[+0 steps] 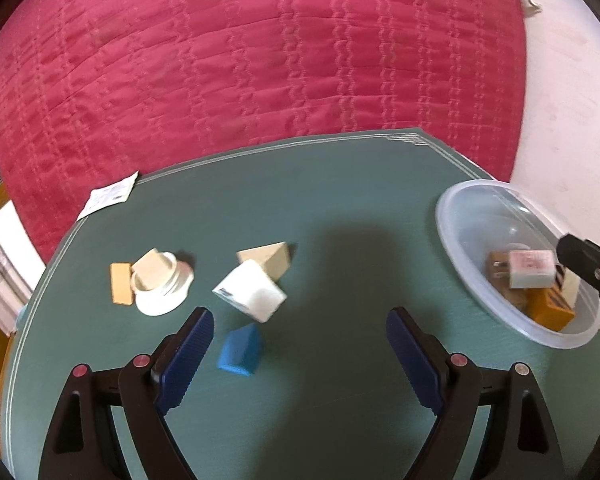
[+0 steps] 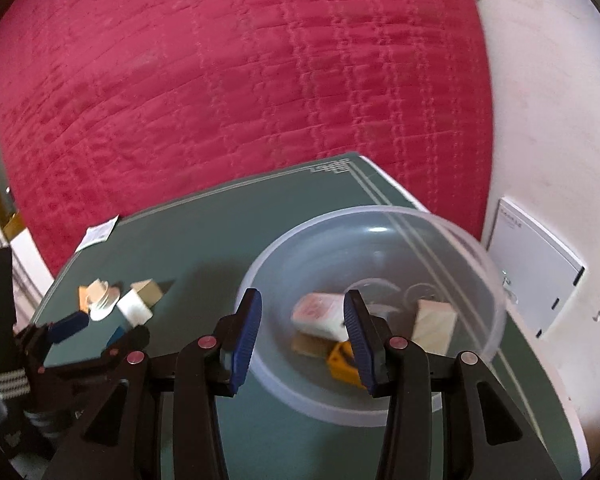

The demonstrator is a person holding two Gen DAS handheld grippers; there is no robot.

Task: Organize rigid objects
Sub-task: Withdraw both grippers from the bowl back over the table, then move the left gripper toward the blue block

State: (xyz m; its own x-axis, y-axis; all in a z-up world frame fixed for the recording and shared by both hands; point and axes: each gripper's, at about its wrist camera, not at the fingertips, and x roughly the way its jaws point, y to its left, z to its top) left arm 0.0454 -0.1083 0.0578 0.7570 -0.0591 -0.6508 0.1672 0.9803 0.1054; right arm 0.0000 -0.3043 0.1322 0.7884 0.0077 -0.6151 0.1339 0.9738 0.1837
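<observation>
Two grippers show on my feeds. My left gripper [image 1: 300, 334] hovers with its jaws spread wide and nothing between them, over the green table [image 1: 340, 208]. Just ahead of it lie the loose pieces: a blue block [image 1: 240, 350], a white cube [image 1: 252, 290] leaning against a tan wedge [image 1: 270, 258], a white cap-like piece [image 1: 160, 286] with a pale block tucked into it, and an orange tile [image 1: 121, 283]. Blur keeps me from reading the cube's label.

My right gripper [image 2: 302, 334] hangs over the clear bowl [image 2: 340, 220] with a narrow gap and nothing pinched. Its right finger covers part of a white box with red print [image 2: 316, 312]; beneath that I make out a brown piece, an orange piece [image 2: 342, 364] and a pale wooden block [image 2: 434, 324], all partly hidden. A paper slip [image 1: 110, 196] overhangs the table's far edge.
</observation>
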